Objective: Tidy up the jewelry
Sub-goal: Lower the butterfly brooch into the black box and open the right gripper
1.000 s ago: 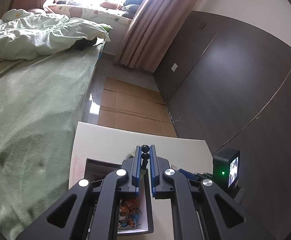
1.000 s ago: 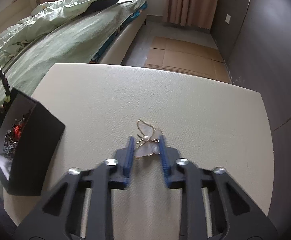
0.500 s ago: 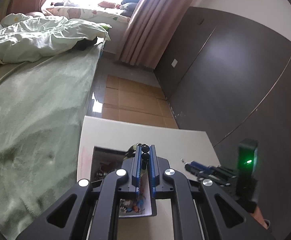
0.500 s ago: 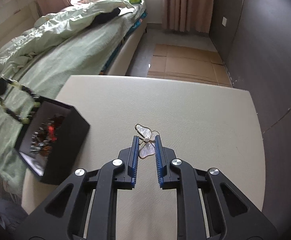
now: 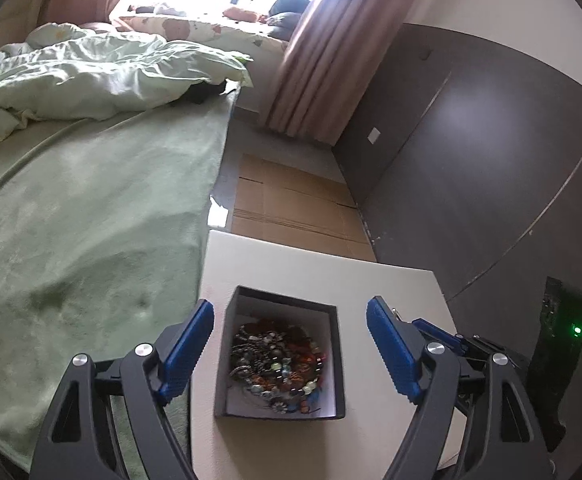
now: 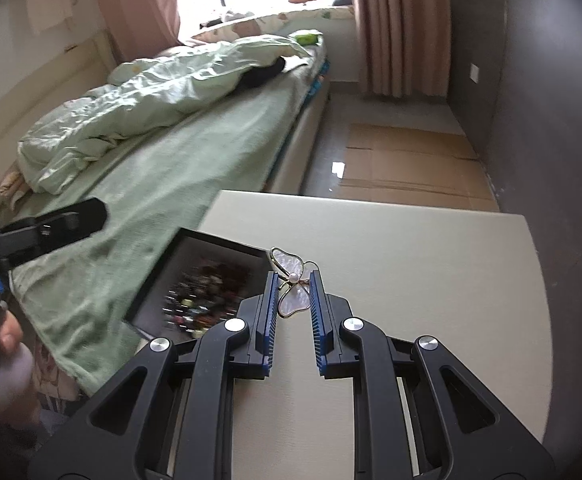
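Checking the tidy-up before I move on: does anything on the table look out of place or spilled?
Nothing spilled. The beads sit heaped inside the black box, and the butterfly brooch is clamped in the right gripper beside the box.

Left tool (image 5: 290, 344) opened, beads dropped into box (image 5: 281, 412) (right lifted brooch (image 6: 291, 286))

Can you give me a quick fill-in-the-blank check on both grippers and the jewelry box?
1. The left gripper is ____ above the black box.
2. The right gripper is shut on a ____-shaped brooch.
3. The box sits on the ____ table, full of beaded jewelry.

Missing words: open; butterfly; cream
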Demonstrator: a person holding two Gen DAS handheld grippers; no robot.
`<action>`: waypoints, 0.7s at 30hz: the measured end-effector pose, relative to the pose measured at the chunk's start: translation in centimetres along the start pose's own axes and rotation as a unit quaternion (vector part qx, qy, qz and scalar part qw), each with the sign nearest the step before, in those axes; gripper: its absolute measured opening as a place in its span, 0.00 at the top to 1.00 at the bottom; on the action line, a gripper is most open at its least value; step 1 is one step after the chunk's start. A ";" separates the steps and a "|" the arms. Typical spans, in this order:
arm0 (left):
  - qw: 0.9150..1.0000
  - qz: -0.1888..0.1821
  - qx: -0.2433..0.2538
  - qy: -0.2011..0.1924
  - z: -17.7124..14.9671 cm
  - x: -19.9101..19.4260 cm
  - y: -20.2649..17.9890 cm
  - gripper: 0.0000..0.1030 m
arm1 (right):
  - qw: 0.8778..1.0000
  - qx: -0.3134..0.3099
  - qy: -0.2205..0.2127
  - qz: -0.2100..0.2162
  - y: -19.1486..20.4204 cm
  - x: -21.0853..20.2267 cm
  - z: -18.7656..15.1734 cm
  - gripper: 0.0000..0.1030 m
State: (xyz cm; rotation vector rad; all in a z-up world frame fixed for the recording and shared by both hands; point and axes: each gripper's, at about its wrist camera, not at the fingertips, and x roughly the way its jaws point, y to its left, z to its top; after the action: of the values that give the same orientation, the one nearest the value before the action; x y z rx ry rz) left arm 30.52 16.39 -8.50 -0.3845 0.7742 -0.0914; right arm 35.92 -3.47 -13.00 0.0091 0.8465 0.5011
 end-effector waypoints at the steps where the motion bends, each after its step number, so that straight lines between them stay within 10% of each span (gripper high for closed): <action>1: 1.000 0.005 0.000 0.000 0.0 0.0 0.3 0.26 | 1.000 -0.002 0.000 0.003 0.4 0.1 -0.1 0.84; 14: 0.999 0.034 -0.015 -0.002 0.1 -0.7 3.1 0.26 | 0.999 -0.031 0.023 0.031 5.7 3.5 -0.1 0.82; 17: 0.999 0.036 -0.015 -0.002 0.1 -0.8 3.2 0.26 | 0.999 -0.015 0.038 0.032 5.5 4.4 0.3 0.19; 21: 0.999 0.036 -0.018 -0.004 0.3 -1.2 3.4 0.26 | 0.999 0.021 0.020 0.036 3.6 3.0 0.7 0.17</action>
State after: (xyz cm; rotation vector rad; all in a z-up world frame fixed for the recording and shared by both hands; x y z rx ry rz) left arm 29.67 19.90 -8.81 -0.3911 0.7826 -0.0081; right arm 36.53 1.16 -13.96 0.0695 0.8976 0.5521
